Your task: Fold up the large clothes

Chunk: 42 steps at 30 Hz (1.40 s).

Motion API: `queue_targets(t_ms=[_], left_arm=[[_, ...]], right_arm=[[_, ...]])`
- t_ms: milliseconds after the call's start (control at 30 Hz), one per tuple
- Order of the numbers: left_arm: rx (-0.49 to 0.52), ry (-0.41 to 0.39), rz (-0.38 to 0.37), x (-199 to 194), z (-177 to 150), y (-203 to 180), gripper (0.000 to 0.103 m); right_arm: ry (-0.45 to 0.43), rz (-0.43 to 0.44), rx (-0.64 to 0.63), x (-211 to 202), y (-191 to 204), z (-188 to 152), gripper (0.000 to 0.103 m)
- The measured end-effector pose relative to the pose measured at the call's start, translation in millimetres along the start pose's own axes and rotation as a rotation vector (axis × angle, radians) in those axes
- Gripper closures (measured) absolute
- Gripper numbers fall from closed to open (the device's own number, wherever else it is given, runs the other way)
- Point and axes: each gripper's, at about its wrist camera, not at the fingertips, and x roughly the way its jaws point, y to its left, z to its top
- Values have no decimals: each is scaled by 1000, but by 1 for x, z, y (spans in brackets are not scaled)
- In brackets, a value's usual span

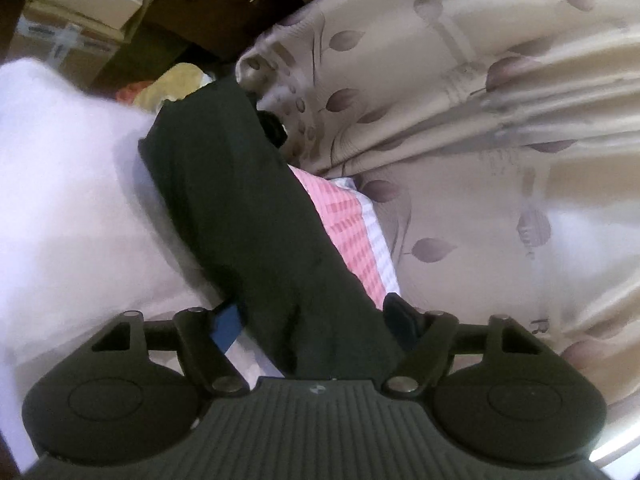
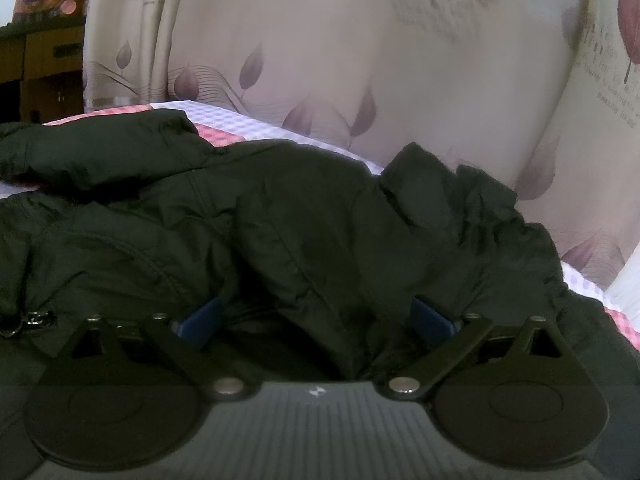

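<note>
A black padded jacket lies on a pink and white checked sheet. In the left wrist view a long black part of the jacket [image 1: 240, 208] runs away from my left gripper [image 1: 316, 320], whose blue pads [image 1: 226, 326] stand on either side of the cloth; the tips are hidden by it. In the right wrist view the crumpled jacket [image 2: 280, 220] fills the foreground and bulges between the blue pads [image 2: 200, 320] of my right gripper [image 2: 316, 316], which stand wide apart with the cloth lying over them. A metal zip pull [image 2: 36, 320] shows at the left.
A beige curtain with purple leaves [image 1: 480, 120] [image 2: 360, 60] hangs right behind the bed. The checked sheet [image 1: 352, 232] [image 2: 248, 124] shows beside the jacket. A white pillow or quilt [image 1: 60, 180] lies at the left. Brown wooden furniture [image 2: 44, 60] and boxes [image 1: 80, 4] stand beyond.
</note>
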Motion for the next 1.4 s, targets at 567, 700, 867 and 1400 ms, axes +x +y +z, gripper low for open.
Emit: queue_targets(t_ms=[567,700,867,1400], left_arm=[[307,-182,-61,30,13,-96,101],[430,-179,-206,25,-17,-181,101],[605,-70,-417,29,-107,-285,101],[1224,346,-514,87,-404,-292,11]], right_arm=[[-22,3,55,-3,-9,0,0],[-90,-21,270,-32,-40,-2,0],[-191,-16,468,-90,-85,-20,0],[-199,-101,708,-173,-187,-97,0]])
